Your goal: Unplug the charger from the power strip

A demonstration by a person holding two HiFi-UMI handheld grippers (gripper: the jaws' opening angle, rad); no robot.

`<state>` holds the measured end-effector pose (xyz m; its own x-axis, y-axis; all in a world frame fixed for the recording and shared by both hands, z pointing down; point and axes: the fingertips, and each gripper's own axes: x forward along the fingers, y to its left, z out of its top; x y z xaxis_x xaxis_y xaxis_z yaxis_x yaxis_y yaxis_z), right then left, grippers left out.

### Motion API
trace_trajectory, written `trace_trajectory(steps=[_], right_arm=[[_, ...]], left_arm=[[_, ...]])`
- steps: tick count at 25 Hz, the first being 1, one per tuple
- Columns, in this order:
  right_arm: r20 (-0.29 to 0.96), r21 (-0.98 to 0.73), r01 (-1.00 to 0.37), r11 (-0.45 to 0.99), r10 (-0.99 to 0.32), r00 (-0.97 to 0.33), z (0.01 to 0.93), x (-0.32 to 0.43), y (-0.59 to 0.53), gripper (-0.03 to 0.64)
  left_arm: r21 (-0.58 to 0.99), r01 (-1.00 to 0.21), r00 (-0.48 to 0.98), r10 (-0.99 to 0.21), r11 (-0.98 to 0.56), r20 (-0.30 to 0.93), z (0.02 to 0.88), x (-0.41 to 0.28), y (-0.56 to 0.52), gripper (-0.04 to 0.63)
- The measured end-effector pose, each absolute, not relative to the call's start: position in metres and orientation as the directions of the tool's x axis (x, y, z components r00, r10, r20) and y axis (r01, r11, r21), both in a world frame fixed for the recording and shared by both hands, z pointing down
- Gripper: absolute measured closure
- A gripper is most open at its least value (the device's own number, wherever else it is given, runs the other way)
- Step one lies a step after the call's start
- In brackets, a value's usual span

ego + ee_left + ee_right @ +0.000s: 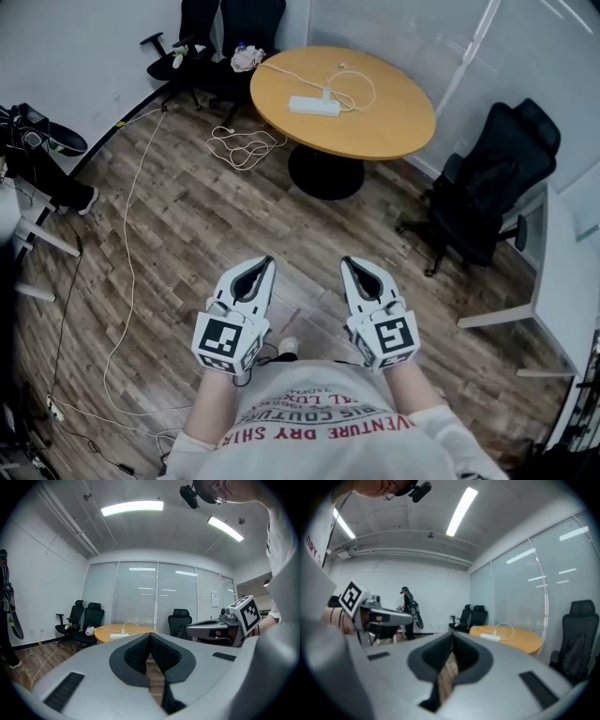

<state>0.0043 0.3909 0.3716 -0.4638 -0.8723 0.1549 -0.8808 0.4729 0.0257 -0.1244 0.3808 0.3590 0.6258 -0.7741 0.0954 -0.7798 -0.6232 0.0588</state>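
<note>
both grippers [309, 265] closed, empty; strip [314, 106] far

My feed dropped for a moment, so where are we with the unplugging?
Nothing looks done: the charger sits plugged into the power strip on the round table. In hand: nothing; the left gripper and right gripper are both shut and empty, well short of the table. Left to do: reach the strip, grip the charger, pull it out.

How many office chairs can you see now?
3: left chair and its neighbour beyond the table, the third chair to the table's right. More may be out of view.
</note>
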Motion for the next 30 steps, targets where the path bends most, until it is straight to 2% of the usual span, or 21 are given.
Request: trace_trajectory(steps=[6,13,19,30], right_arm=[[0.190,-0.032,-0.894,0.447,-0.876,-0.444,0.386,-0.024,0.353,0.588],[0.242,-0.073,-0.907,0.415,-0.875,-0.419,0.403,-0.021,0.293,0.588],[0.257,-0.081,-0.899,0.431,-0.862,-0.437,0.414,-0.014,0.218,0.588],[0.271,-0.087,-0.886,0.455,-0.845,-0.461,0.426,0.012,0.021,0.588]], left_arm=[[0.095,-0.798,0.603,-0.791,-0.595,0.107,0.369,-0.171,0.343,0.563],[0.148,-0.819,0.571,-0.809,-0.554,0.138,0.393,-0.191,0.296,0.563],[0.138,-0.836,0.548,-0.822,-0.531,0.156,0.401,-0.188,0.231,0.563],[0.084,-0.848,0.529,-0.828,-0.523,0.185,0.396,-0.157,0.040,0.563]])
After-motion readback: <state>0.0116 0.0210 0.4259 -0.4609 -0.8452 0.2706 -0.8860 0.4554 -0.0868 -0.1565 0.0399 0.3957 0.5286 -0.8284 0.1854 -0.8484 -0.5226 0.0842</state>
